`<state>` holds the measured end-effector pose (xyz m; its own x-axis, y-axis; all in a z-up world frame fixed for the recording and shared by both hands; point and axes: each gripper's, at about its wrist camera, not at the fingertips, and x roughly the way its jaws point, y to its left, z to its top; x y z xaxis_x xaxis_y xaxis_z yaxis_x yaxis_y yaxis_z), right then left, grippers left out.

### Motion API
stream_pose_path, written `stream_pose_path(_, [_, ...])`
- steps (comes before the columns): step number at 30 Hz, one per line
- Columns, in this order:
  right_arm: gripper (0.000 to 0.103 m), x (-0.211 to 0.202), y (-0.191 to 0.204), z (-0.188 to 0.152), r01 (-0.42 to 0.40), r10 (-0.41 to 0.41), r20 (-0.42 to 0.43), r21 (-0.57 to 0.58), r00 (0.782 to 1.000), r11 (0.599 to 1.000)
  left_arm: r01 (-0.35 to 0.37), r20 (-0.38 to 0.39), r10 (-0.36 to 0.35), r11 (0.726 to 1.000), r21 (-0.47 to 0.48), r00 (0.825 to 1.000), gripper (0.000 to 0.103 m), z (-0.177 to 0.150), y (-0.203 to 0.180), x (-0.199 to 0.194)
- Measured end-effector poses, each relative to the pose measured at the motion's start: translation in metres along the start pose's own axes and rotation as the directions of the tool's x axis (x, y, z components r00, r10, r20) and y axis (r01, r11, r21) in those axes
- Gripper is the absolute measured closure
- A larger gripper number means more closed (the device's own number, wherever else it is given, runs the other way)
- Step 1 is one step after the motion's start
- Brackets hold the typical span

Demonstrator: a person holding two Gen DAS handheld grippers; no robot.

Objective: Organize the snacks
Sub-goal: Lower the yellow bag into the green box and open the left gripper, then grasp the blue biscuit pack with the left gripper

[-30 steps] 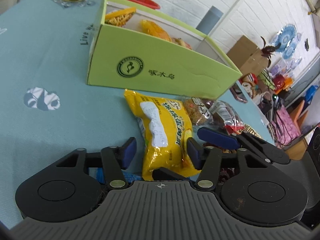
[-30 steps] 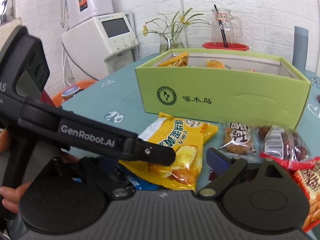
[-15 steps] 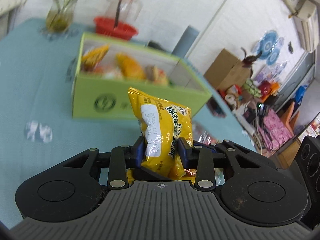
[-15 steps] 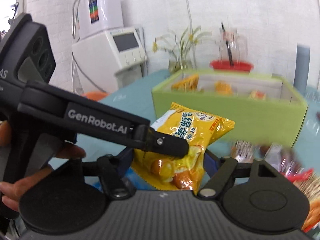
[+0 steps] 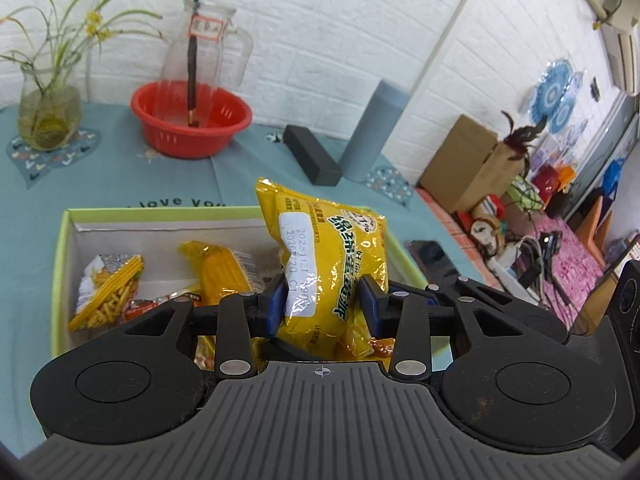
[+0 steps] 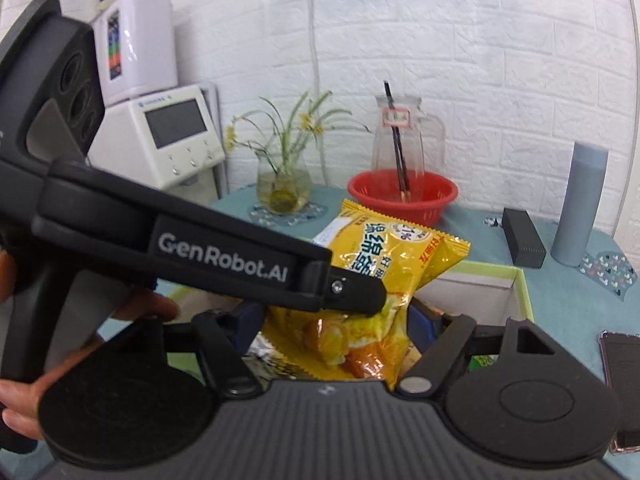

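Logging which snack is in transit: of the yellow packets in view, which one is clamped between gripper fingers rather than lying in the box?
The big yellow bag with the white date label, held upright above the green box; the others lie inside.
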<state>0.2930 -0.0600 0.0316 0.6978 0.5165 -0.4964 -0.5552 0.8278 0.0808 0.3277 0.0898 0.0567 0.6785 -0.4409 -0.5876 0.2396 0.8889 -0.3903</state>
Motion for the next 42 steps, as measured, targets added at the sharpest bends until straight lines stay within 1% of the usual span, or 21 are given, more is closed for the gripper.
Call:
stream_pose_path(2, [0.022,0.01,-0.006,-0.004,-0.01,0.01,-0.014,0.015,1.0,1.0,-0.021,0.004,0.021,1.0,0.007,1.0,0.075,-0.003,0.005,0.012])
stream_pose_path(3, [0.018,0.012,-0.008,-0.007,-0.013,0.014,-0.014,0.018,1.0,1.0,-0.03,0.012,0.03,0.999,0.016,0.999,0.068,-0.003,0.007,0.013])
stream_pose_path(5, [0.017,0.006,-0.009,-0.008,0.007,-0.007,0.001,0.009,1.0,1.0,-0.042,0.039,0.041,0.999,0.027,0.998,0.067,-0.005,0.008,0.005])
stream_pose_path(8, [0.012,-0.023,-0.007,-0.008,0.024,-0.024,0.069,0.002,0.997,1.0,-0.033,0.1,0.028,0.999,0.043,0.995,0.062,-0.007,0.003,-0.025])
stream_pose_path(10, [0.01,-0.048,-0.001,-0.013,0.019,-0.018,0.104,-0.011,0.994,1.0,-0.049,0.138,0.041,0.997,0.053,0.99,0.052,-0.014,-0.001,-0.048])
stream_pose_path(12, [0.01,-0.071,0.011,-0.023,0.008,-0.004,0.119,-0.028,0.993,1.0,-0.061,0.163,0.051,0.996,0.058,0.985,0.051,-0.026,-0.006,-0.07])
stream_pose_path(14, [0.01,-0.09,0.028,-0.04,-0.032,0.036,0.106,-0.037,0.994,0.999,-0.059,0.169,0.048,0.996,0.061,0.984,0.051,-0.048,-0.007,-0.093])
stream_pose_path(17, [0.009,-0.106,0.06,-0.076,-0.124,0.126,0.047,-0.036,0.991,0.992,-0.079,0.155,0.074,0.997,0.027,0.985,0.049,-0.089,-0.002,-0.123])
stream_pose_path(19, [0.01,-0.107,0.085,-0.099,-0.198,0.198,-0.015,-0.044,0.98,0.979,-0.113,0.134,0.113,0.994,-0.01,0.985,0.048,-0.118,0.003,-0.14])
stream_pose_path(20, [0.01,-0.105,0.099,-0.108,-0.219,0.217,-0.041,-0.06,0.975,0.974,-0.135,0.123,0.139,0.99,-0.037,0.983,0.048,-0.134,0.007,-0.149])
stream_pose_path(21, [0.01,-0.102,0.11,-0.116,-0.225,0.22,-0.062,-0.079,0.973,0.971,-0.151,0.113,0.157,0.987,-0.06,0.981,0.046,-0.15,0.012,-0.158])
stream_pose_path(23, [0.01,-0.097,0.127,-0.124,-0.223,0.213,-0.082,-0.129,0.973,0.966,-0.159,0.098,0.173,0.978,-0.135,0.98,0.045,-0.176,0.023,-0.173])
stream_pose_path(25, [0.01,-0.089,0.137,-0.126,-0.213,0.2,-0.093,-0.164,0.975,0.963,-0.15,0.077,0.167,0.97,-0.189,0.983,0.045,-0.193,0.033,-0.182])
stream_pose_path(26, [0.01,-0.083,0.14,-0.127,-0.219,0.202,-0.115,-0.161,0.973,0.962,-0.154,0.076,0.173,0.965,-0.212,0.982,0.045,-0.199,0.037,-0.186])
stream_pose_path(28, [0.01,-0.074,0.142,-0.129,-0.221,0.199,-0.15,-0.146,0.968,0.964,-0.166,0.067,0.187,0.956,-0.24,0.98,0.045,-0.207,0.044,-0.19])
stream_pose_path(30, [0.01,-0.073,0.145,-0.133,-0.211,0.188,-0.175,-0.124,0.967,0.97,-0.172,0.052,0.191,0.95,-0.259,0.98,0.045,-0.213,0.05,-0.191])
stream_pose_path(34, [0.01,-0.09,0.152,-0.143,-0.233,0.22,-0.163,-0.068,0.962,0.97,-0.144,0.023,0.156,0.953,-0.265,0.988,0.045,-0.224,0.052,-0.187])
stream_pose_path(37, [0.01,-0.095,0.157,-0.148,-0.218,0.209,-0.161,-0.044,0.965,0.975,-0.131,-0.003,0.134,0.958,-0.254,0.991,0.045,-0.228,0.049,-0.179])
stream_pose_path(40, [0.01,-0.09,0.157,-0.149,-0.167,0.157,-0.157,-0.048,0.975,0.985,-0.111,-0.014,0.111,0.964,-0.242,0.994,0.045,-0.228,0.044,-0.172])
stream_pose_path(42, [0.011,-0.086,0.157,-0.151,-0.155,0.146,-0.162,-0.046,0.976,0.987,-0.1,-0.019,0.098,0.968,-0.229,0.995,0.045,-0.227,0.039,-0.168])
